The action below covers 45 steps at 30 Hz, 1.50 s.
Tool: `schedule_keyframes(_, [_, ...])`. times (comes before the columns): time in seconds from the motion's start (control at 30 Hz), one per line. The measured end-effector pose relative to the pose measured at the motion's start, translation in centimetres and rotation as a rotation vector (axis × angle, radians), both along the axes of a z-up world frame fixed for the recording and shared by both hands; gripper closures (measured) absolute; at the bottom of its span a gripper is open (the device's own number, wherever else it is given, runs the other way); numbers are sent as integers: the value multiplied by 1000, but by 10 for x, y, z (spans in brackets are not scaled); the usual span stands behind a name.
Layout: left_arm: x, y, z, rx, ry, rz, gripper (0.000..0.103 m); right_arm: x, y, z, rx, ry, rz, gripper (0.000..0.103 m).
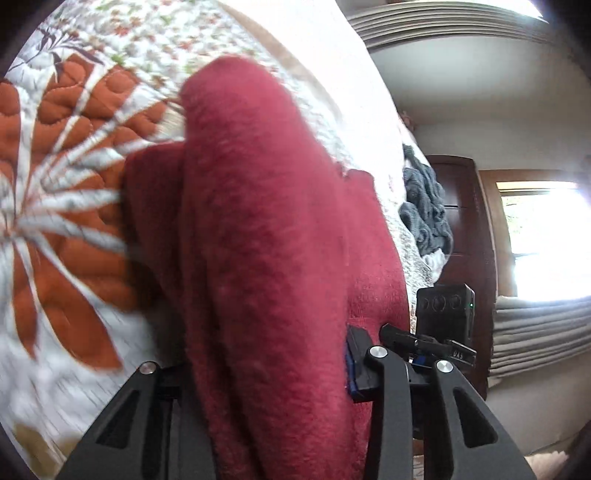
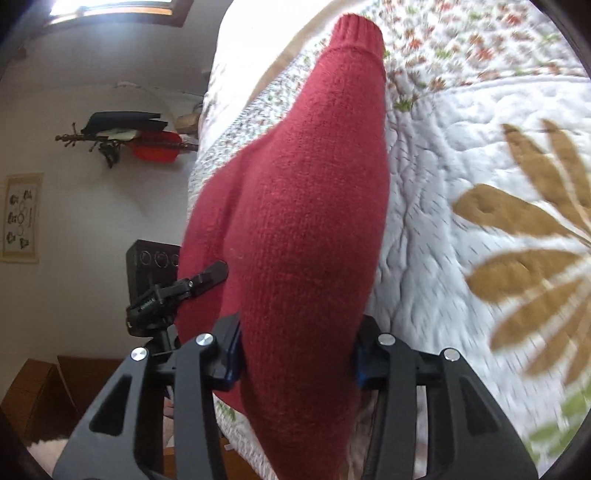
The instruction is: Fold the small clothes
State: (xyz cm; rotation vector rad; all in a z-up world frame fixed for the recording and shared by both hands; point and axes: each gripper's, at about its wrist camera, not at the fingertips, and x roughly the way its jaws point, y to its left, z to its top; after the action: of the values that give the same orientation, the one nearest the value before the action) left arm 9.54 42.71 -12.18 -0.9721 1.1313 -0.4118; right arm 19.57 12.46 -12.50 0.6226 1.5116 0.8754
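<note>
A dark red knit sweater (image 1: 266, 221) lies lengthwise in front of my left gripper (image 1: 266, 373), which is shut on a thick fold of it. The fold hides the left finger's tip. In the right wrist view the same sweater (image 2: 303, 221) runs away from me to a ribbed cuff (image 2: 356, 33). My right gripper (image 2: 295, 354) is shut on its near end. Each gripper appears in the other's view: the right gripper (image 1: 424, 343) beside the cloth, the left gripper (image 2: 177, 291) touching the sweater's left edge. Under the sweater is a white flowered quilt (image 1: 74, 184).
A grey knit garment (image 1: 424, 206) lies crumpled at the quilt's far edge. Beyond it are a dark wooden door (image 1: 469, 221) and a bright window (image 1: 546, 236). The right wrist view shows a wall rack with hanging things (image 2: 122, 136) and wooden furniture (image 2: 48, 391) low on the left.
</note>
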Motion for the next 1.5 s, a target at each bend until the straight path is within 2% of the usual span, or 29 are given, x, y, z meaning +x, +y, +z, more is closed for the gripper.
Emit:
schedule_keyframes(0.1, [-19, -28, 17, -43, -26, -9, 66, -11, -27, 18, 3, 3, 10, 60])
schedule_keyframes(0.3, [-50, -87, 35, -65, -32, -38, 66, -45, -93, 48, -31, 12, 9, 60])
schedule_keyframes(0.43, [-69, -124, 40, -24, -34, -77, 65, -67, -120, 55, -53, 3, 18, 60])
schedule_keyframes(0.6, [-82, -145, 14, 33, 11, -94, 65, -82, -133, 28, -80, 26, 30, 60])
schedule_keyframes(0.7, [-84, -150, -10, 76, 45, -101, 64, -88, -134, -4, -112, 50, 39, 59])
schedule_keyframes(0.83, [-86, -151, -23, 49, 45, -93, 60, -93, -137, -25, -95, 59, 16, 54])
schedule_keyframes(1.07, [-83, -164, -12, 74, 83, -129, 48, -102, -146, -23, -108, 57, -17, 44])
schedule_keyframes(1.2, [-102, -169, 7, 157, 73, -178, 38, -115, -151, -11, -147, 36, -7, 41])
schedule_keyframes(1.37, [-134, -173, 21, 222, 75, -197, 35, -139, -160, -9, -156, 63, 8, 41])
schedule_keyframes(1.43, [-147, -173, 21, 261, 77, -196, 34, -152, -161, -12, -163, 81, 27, 45])
schedule_keyframes(1.5, [-159, -169, 14, 268, 108, -193, 36, -161, -159, -17, -177, 97, 53, 55])
